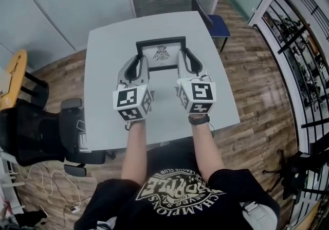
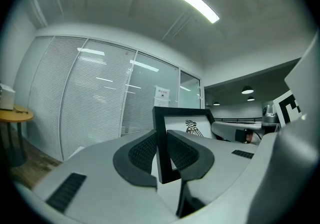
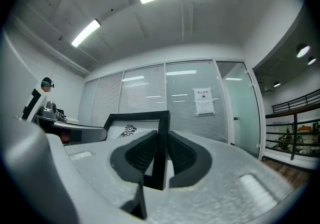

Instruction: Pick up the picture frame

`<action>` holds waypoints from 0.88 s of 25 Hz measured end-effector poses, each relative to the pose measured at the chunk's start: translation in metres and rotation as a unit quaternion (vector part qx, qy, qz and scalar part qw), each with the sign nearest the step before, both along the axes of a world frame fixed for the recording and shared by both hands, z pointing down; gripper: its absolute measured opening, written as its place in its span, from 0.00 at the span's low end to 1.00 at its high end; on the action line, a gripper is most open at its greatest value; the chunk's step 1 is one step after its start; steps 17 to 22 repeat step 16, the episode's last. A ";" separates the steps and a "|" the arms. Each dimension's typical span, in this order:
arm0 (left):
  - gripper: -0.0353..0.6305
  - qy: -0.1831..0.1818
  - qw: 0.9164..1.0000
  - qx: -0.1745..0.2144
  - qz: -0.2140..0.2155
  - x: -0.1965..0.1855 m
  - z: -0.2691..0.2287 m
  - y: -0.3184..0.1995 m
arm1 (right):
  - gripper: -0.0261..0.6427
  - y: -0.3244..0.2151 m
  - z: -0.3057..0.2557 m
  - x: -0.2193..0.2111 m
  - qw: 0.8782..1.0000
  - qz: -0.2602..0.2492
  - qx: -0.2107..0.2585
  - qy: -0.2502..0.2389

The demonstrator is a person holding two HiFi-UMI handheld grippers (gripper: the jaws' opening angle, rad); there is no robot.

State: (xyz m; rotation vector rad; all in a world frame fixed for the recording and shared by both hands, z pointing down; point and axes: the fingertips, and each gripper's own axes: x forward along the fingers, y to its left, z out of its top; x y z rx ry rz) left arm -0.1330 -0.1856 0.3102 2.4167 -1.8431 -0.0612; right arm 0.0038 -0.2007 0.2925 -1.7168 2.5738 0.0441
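The picture frame (image 1: 161,51) is black, with a white picture that bears a dark bird emblem. It hangs upright above the grey table (image 1: 105,64), held by its two side edges. My left gripper (image 1: 138,63) is shut on the frame's left edge. In the left gripper view that edge (image 2: 163,163) stands clamped between the dark ribbed pads of the gripper (image 2: 161,139). My right gripper (image 1: 186,59) is shut on the right edge. The right gripper view shows this edge (image 3: 160,168) pinched the same way in its gripper (image 3: 161,139), with the emblem (image 3: 129,130) to the left.
A blue chair (image 1: 217,24) stands at the table's far right corner. To the left are a black office chair (image 1: 36,134) and a yellow round table (image 1: 13,77). Black railings (image 1: 303,64) run along the right. Glass partitions with blinds (image 2: 95,97) close off the room ahead.
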 end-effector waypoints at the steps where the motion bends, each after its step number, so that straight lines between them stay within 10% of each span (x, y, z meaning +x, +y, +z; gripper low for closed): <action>1: 0.16 0.001 1.000 -0.001 0.000 0.000 0.001 0.001 | 0.14 0.002 0.000 0.001 1.000 -0.001 0.000 0.001; 22: 0.16 -0.006 1.000 -0.006 0.009 0.017 0.013 0.002 | 0.14 0.004 0.016 0.016 0.999 0.024 -0.013 0.018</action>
